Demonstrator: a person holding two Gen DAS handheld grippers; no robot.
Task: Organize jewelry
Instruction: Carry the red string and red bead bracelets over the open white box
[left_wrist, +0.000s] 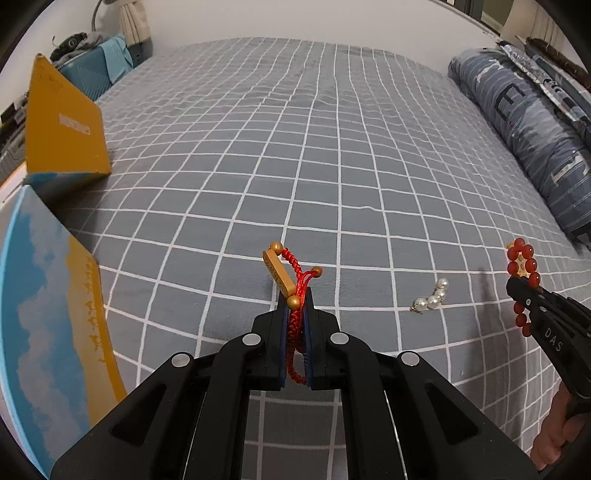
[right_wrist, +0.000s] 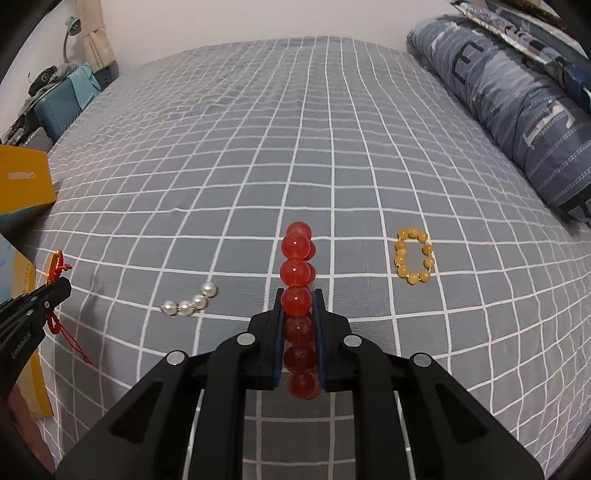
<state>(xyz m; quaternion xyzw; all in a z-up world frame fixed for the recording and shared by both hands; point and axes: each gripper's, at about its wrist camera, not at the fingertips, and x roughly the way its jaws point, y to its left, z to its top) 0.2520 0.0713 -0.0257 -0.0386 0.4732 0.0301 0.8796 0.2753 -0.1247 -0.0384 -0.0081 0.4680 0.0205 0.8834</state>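
My left gripper (left_wrist: 296, 295) is shut on a red cord bracelet with a gold bar and gold beads (left_wrist: 286, 275), held above the bed; it also shows in the right wrist view (right_wrist: 55, 266). My right gripper (right_wrist: 298, 295) is shut on a red bead bracelet (right_wrist: 295, 271), which stands up between the fingers; it also shows in the left wrist view (left_wrist: 522, 260). A short pearl strand (right_wrist: 190, 301) lies on the bedspread between the two grippers, also in the left wrist view (left_wrist: 432, 297). A yellow bead bracelet (right_wrist: 413, 256) lies to the right of my right gripper.
The grey checked bedspread (left_wrist: 295, 147) fills both views. An open box with a yellow lid (left_wrist: 62, 122) and a blue-and-yellow body (left_wrist: 48, 325) stands at the left edge. A rolled blue quilt (right_wrist: 517, 103) lies along the right. Clutter sits at the far left corner.
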